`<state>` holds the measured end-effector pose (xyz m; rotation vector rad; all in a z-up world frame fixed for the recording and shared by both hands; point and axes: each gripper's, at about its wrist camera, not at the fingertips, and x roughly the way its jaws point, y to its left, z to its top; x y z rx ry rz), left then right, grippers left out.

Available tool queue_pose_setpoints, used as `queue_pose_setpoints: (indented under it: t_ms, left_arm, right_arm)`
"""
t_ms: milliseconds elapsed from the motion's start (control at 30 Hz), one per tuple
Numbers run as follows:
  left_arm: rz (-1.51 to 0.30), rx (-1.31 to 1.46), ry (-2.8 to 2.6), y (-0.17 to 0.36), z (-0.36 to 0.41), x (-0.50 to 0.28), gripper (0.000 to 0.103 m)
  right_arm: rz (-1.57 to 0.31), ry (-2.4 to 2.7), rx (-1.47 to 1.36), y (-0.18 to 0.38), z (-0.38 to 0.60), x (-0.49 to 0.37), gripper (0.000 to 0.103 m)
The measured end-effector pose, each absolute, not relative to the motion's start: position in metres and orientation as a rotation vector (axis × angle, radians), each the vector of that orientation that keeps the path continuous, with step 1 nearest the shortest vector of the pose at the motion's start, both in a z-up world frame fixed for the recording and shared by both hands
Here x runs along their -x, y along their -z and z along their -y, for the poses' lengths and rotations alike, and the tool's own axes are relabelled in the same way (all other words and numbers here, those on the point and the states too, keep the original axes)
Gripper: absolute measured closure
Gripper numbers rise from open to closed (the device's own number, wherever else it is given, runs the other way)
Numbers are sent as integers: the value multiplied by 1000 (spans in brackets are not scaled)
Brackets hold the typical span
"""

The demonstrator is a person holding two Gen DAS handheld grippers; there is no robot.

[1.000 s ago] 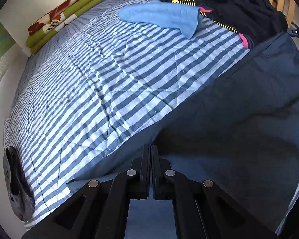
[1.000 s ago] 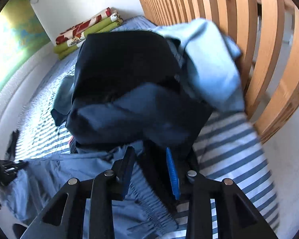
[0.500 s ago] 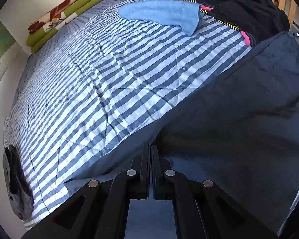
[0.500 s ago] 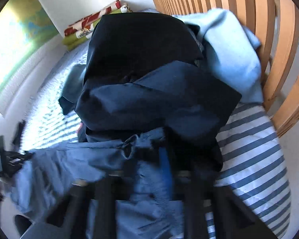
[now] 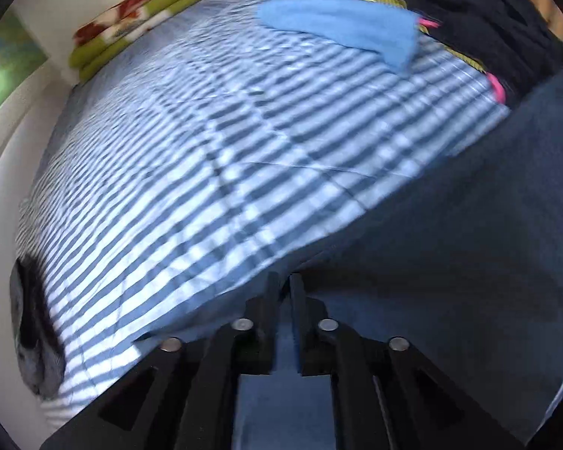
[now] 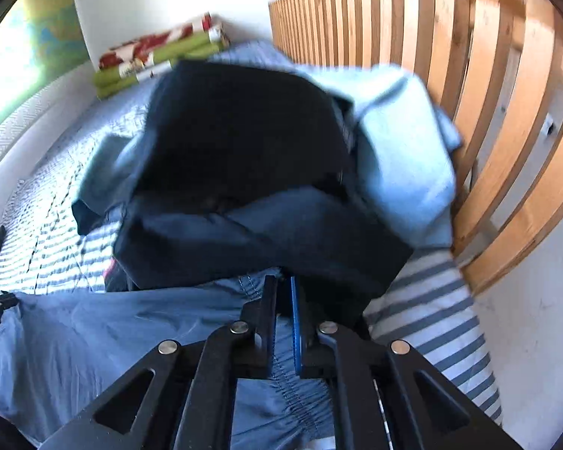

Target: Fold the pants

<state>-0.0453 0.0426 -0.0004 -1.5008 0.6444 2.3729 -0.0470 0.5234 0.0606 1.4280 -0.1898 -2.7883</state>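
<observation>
Left gripper: the left gripper (image 5: 284, 281) has its two black fingers drawn almost together, a thin slit between them, pinching an edge of the pants (image 5: 450, 262)
Right gripper: the right gripper (image 6: 284, 285) is likewise nearly closed, one black finger and one with a blue pad, clamped on the gathered, stitched waistband of the pants (image 6: 94, 337)
Pants: blue-grey fabric, spread over the near part of the bed; in the left wrist view they fill the near right, running away toward the far right; in the right wrist view they stretch from the fingers out to the near left, where the other gripper shows dimly at the edge
Bedspread: the striped bedspread (image 5: 206, 150), blue and white, covers the bed and lies bare across the left and middle
Clothes pile: the dark clothes pile (image 6: 244, 157) sits just beyond the right gripper, its lower fold overlapping the far edge of the pants; in the left wrist view it shows yellow and pink trim
Light blue cloth: the light blue cloth (image 6: 401, 157) drapes over the right side of the pile, against the slats
Headboard: the wooden slatted headboard (image 6: 488, 75) stands at the far right
Folded blanket: the folded blanket (image 5: 142, 26), green with red and white, lies at the far left by the wall
Sharpness: both views are blurred
</observation>
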Motion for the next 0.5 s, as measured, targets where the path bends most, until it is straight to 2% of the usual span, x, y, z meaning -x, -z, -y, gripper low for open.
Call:
queue_pose_setpoints:
  t_ms: [67,133,233,267,333,500]
  left_arm:
    - [-589,1470,-2413,-16,-30,39,85]
    - [-552,1433,-2464,-38,-14,24,76]
    - [-487,1377,-2518,-68,12,-6,73]
    - [-475,1360,-2539,-78,22,-20,72]
    - [-439,1343,-2605,-97,52,-56,62]
    - [-349,1401,-2785,-121,135,-136,57]
  right_arm:
    - [195,2847,-1380,-73,-529,34,87]
    - [201,2848,-1351,-85,-534,17,77]
    - [201,2828,-1344,-88,-538,-5,61]
    - [218,2819,-1356,-84,-539,-13,60]
    - [284,2789,-1405,-71,-546,-29,60]
    - [408,2768,-1421,-55,-548,-67,60]
